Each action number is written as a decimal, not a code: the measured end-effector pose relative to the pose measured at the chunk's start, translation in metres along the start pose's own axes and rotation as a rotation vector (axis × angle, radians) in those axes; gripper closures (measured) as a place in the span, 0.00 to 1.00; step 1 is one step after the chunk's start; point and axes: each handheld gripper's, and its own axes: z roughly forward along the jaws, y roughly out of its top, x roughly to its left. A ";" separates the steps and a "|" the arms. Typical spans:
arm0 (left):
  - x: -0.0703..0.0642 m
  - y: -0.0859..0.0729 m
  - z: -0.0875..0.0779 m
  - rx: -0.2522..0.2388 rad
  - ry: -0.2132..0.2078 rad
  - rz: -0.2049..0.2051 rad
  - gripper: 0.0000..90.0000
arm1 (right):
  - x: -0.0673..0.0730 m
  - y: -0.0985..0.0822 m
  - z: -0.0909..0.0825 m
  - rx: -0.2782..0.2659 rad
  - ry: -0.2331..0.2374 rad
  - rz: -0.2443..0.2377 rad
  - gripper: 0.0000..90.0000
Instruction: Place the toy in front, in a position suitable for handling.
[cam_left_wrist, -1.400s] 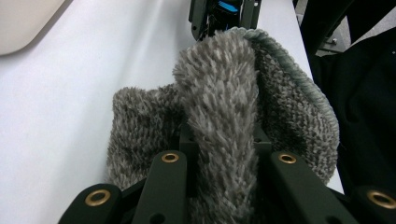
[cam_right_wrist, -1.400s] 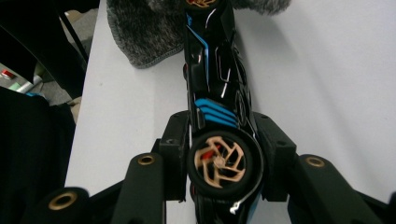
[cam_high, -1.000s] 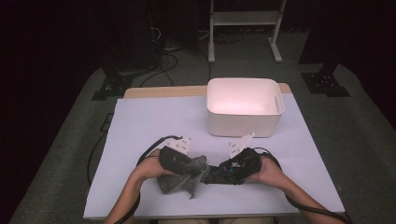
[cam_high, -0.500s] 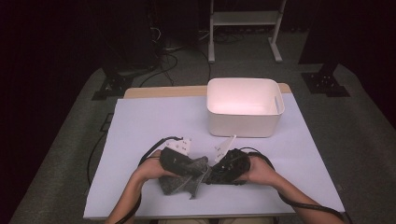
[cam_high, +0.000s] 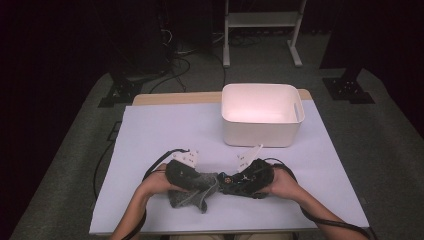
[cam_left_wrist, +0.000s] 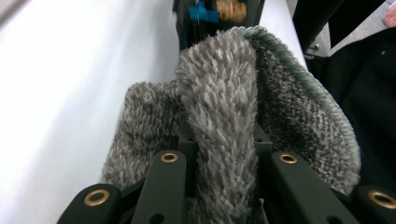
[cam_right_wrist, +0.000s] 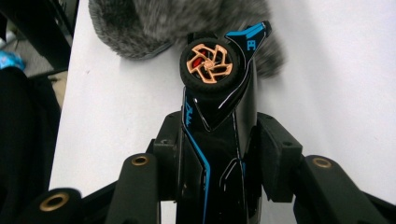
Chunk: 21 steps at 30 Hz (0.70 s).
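Shaggy grey fleece cloth (cam_left_wrist: 219, 116); glossy black plastic toy car (cam_right_wrist: 217, 140); smooth matt white bin (cam_high: 262, 117).

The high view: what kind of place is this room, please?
Probably a recording studio or lab: a table under a white sheet, dark surroundings, cables on the floor, and a metal stand behind the white bin.

From above, your hands and the gripper bodies cover most of the grey fuzzy cloth (cam_high: 192, 196), and the toy car (cam_high: 231, 181) is too small there to make out. In the left gripper view the cloth (cam_left_wrist: 219, 107) runs off the bottom edge, so where it ends between the jaws is hidden, and the car (cam_left_wrist: 217, 10) is cut off by the top edge. In the right gripper view the car's rear (cam_right_wrist: 219, 163) drops past the bottom edge and the cloth (cam_right_wrist: 154, 23) is blurred and cropped at the top.
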 end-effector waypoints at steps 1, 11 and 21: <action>0.000 0.001 0.001 -0.005 0.001 0.004 0.83 | -0.001 -0.001 -0.001 -0.012 0.000 0.006 0.62; -0.010 0.025 -0.033 -0.038 0.059 0.078 0.83 | -0.001 0.015 -0.001 -0.132 -0.006 -0.005 0.62; -0.020 0.045 -0.053 -0.028 0.083 0.131 0.83 | -0.002 0.030 -0.002 -0.218 0.005 -0.010 0.62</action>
